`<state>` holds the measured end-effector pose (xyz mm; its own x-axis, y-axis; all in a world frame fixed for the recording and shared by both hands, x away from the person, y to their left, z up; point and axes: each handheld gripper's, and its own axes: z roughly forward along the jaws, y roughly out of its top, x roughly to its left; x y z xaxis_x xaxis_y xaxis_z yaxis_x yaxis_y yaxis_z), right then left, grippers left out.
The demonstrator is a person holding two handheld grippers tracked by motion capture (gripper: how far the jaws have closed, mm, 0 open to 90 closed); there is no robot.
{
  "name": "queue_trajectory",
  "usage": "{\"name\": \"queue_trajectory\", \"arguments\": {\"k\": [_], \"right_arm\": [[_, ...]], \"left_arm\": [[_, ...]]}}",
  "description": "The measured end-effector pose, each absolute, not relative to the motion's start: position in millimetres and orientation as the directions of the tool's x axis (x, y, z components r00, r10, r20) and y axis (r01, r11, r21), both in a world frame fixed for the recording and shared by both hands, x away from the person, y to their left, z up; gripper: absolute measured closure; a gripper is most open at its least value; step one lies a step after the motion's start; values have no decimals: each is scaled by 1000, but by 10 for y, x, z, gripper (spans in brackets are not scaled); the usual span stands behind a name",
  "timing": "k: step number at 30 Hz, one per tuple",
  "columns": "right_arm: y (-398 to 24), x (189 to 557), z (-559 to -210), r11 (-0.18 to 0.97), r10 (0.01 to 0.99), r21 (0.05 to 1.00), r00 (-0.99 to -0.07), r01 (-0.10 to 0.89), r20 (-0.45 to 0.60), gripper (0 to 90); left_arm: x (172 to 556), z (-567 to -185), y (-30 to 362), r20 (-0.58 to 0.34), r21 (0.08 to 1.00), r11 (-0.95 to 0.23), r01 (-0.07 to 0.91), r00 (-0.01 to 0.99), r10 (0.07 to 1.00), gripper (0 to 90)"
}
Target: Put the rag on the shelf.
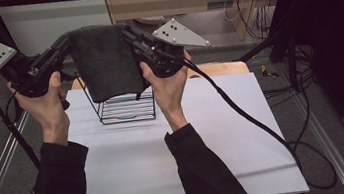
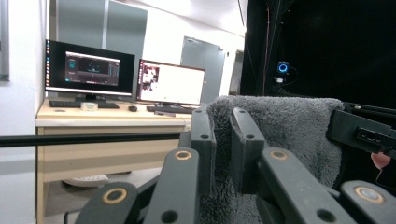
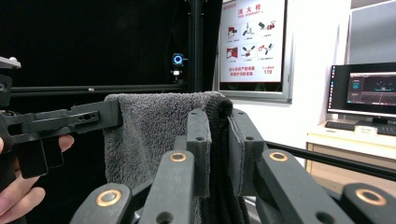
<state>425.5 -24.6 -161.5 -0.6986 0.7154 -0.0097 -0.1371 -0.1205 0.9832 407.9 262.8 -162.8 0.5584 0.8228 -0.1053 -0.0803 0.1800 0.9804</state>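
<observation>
A dark grey towel (image 1: 104, 60) hangs folded in the air above a black wire rack (image 1: 126, 105) on the white table (image 1: 167, 153). My left gripper (image 1: 66, 42) is shut on the towel's upper left corner, and my right gripper (image 1: 127, 34) is shut on its upper right corner. In the left gripper view the towel (image 2: 285, 126) is pinched between the jaws of the left gripper (image 2: 223, 133), with the other gripper's jaw at the far edge. In the right gripper view the towel (image 3: 149, 135) is clamped in the right gripper (image 3: 218, 135).
The wire rack stands at the table's far middle, under the towel. A cable (image 1: 253, 116) trails from the right gripper across the table's right side. A wooden desk with monitors (image 2: 93, 70) stands beyond the table, and metal frame rails run along both sides.
</observation>
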Motion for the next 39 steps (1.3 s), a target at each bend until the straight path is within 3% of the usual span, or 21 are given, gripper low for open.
{"name": "queue_trajectory", "arguments": {"k": [23, 39], "right_arm": [[-65, 4595, -1165, -143, 720, 977, -693, -156, -5, 806], [-23, 4942, -1098, -141, 726, 979, -687, -147, 1, 806]], "left_arm": [[4369, -1168, 2730, -105, 975, 190, -112, 523, 846, 813], [4706, -1096, 2750, -145, 971, 222, -88, 518, 843, 812]]}}
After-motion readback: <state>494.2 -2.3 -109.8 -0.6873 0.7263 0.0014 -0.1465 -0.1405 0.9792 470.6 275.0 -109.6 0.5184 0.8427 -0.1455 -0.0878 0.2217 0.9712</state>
